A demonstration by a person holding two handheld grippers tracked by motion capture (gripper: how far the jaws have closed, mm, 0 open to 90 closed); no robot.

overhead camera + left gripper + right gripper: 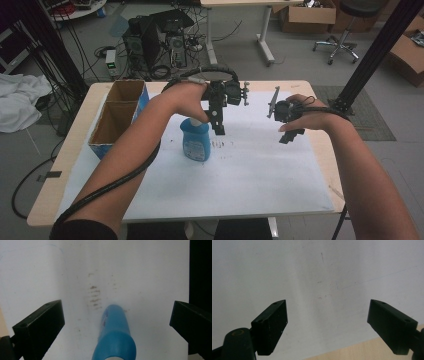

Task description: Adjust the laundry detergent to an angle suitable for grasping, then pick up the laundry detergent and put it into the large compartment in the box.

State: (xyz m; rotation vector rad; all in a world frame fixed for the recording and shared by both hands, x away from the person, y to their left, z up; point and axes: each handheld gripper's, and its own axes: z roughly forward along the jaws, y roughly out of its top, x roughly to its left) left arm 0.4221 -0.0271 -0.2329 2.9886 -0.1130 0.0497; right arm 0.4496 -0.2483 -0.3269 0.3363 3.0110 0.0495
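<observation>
Left tongs hang with jaws spread wide, nothing between the pads. The blue bottle stands upright just beside them, on their left in the high view; seen along the left tongs, its cap sits low between the two jaws, neither pad touching it. Right tongs are also wide apart and empty, well off from the bottle, over bare white sheet.

Step in hand, as we judge it: getting the left tongs around the bottle. To do it well we would bring the jaws lower so the pads meet the body or neck rather than the rounded cap, keep the bottle centred in the gap, and close squarely so it does not tip or twist.

Room: open white surface ahead of and below both tongs. A cardboard box with two compartments stands beyond the bottle on the side away from the right tongs, near the surface edge. Under the right tongs the wooden edge shows just past the sheet, so little margin there. Smudges on the sheet lie ahead of the left tongs.
</observation>
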